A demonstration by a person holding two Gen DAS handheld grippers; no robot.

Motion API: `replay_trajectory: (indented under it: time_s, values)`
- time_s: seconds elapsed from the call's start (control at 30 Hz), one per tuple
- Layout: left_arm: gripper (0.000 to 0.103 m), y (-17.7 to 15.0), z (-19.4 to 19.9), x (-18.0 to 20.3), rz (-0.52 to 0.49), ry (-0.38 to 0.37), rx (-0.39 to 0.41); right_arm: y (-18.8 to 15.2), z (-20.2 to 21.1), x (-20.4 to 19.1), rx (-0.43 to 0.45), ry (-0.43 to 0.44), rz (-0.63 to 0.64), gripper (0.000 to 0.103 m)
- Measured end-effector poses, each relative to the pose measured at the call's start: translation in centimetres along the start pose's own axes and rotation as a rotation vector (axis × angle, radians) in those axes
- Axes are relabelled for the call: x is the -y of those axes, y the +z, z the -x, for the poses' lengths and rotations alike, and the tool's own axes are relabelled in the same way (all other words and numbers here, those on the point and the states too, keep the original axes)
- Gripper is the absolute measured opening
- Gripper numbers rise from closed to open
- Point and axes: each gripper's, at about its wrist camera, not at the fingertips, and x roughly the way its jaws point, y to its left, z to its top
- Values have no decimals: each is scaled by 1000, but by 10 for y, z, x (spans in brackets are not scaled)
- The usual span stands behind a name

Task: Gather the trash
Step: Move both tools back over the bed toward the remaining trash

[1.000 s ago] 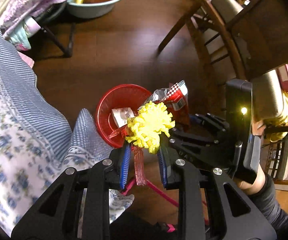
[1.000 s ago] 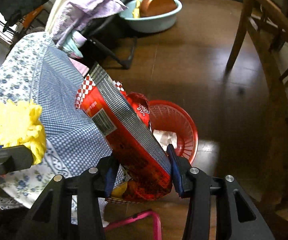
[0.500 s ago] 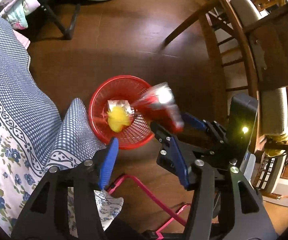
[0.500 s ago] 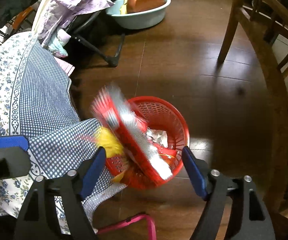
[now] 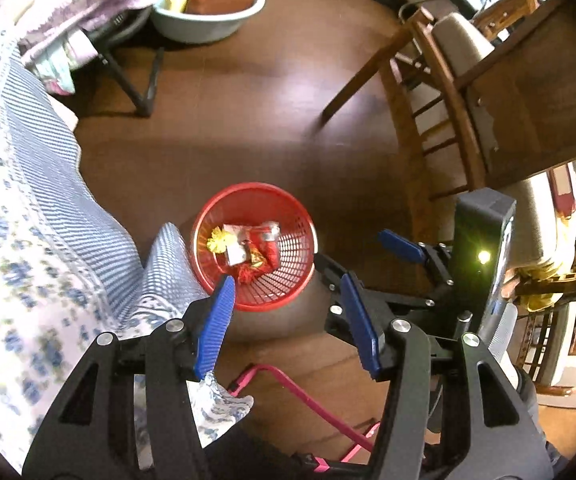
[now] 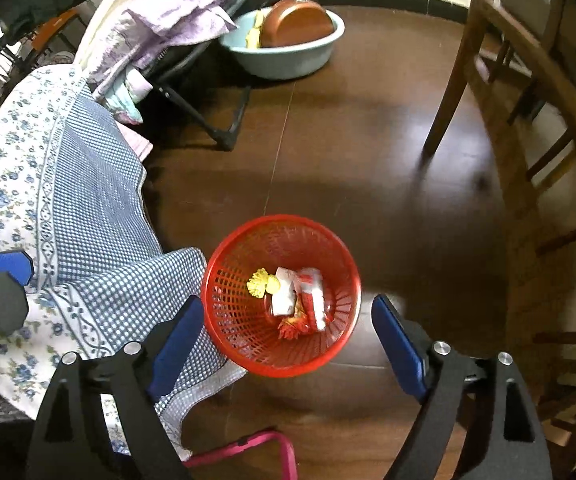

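A red mesh basket (image 5: 288, 280) (image 6: 247, 340) stands on the dark wooden floor beside a hanging tablecloth. Inside it lie a yellow pom-pom (image 5: 216, 237) (image 6: 261, 283), a red and silver snack bag (image 5: 265, 240) (image 6: 312, 292), and white and orange wrappers. My left gripper (image 5: 288, 320) is open and empty, held above the basket's near rim. My right gripper (image 6: 283, 334) is open and empty, straddling the basket from above; it also shows in the left wrist view (image 5: 372, 258).
A blue checked and floral tablecloth (image 5: 39, 240) (image 6: 67, 220) hangs at the left. A wooden chair (image 5: 440, 92) (image 6: 528, 140) stands at the right. A pale green basin (image 5: 211, 16) (image 6: 288, 44) with a brown pan sits far back. A pink frame (image 5: 308, 400) lies below.
Both grippers opened. The yellow pom-pom dropped from the left gripper and the snack bag from the right gripper into the red basket. Both grippers have since risen a little.
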Motion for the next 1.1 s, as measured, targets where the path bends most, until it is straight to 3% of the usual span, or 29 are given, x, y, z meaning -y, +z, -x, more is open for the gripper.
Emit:
replay_trajectory:
  time_s: [0.27, 0.5, 0.83, 1.0, 1.1]
  values:
    - [60, -24, 66, -9, -18, 33, 135, 14, 50, -32, 99, 13, 57, 89]
    - [65, -67, 134, -38, 29, 60, 260, 24, 93, -93, 186, 71, 135, 91]
    - [72, -129, 217, -117, 172, 143, 431, 21, 119, -193, 230, 86, 296, 95]
    - [76, -151, 242, -163, 250, 188, 493, 16, 128, -248, 272, -12, 500, 95]
    - [77, -161, 252, -192, 311, 220, 527, 20, 135, -272, 288, 23, 515, 95]
